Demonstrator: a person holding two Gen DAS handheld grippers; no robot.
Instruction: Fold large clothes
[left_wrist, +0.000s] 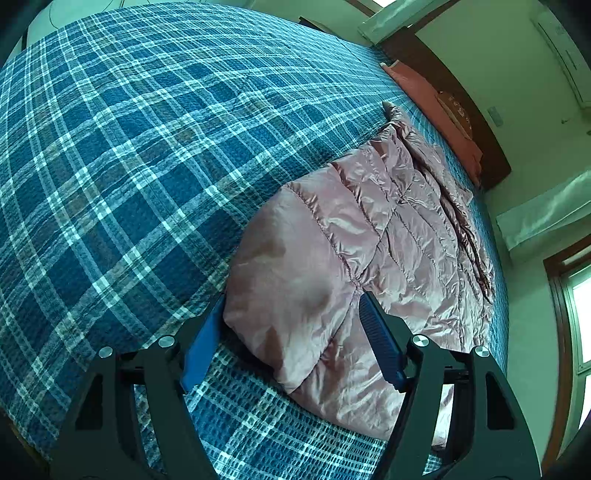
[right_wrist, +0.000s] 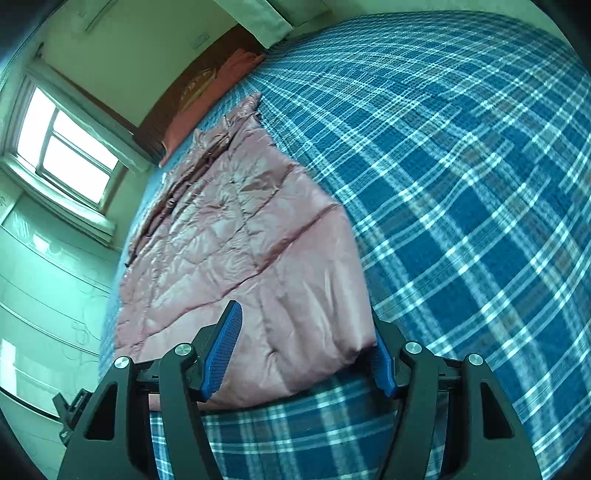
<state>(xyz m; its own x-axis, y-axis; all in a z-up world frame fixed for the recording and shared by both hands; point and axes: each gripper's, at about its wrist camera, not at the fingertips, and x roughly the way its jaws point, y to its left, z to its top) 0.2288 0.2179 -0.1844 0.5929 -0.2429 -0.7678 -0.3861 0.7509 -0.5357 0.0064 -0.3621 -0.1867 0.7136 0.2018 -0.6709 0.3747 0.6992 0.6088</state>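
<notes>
Pink puffer jacket (left_wrist: 332, 266): light, soft, slippery. Left gripper (left_wrist: 291, 332), right gripper (right_wrist: 306, 343) wide open, straddling hem corners; pinch there.

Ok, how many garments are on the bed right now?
1: a pink puffer jacket lying along one side of the plaid bedspread, hem corners between the open left gripper and right gripper. Anything beneath it would be hidden.

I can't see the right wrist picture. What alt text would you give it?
A pink puffer jacket lies flat on a blue plaid bedspread, its near corner between the open blue fingers of the right gripper. A window and reddish pillow lie beyond.
</notes>
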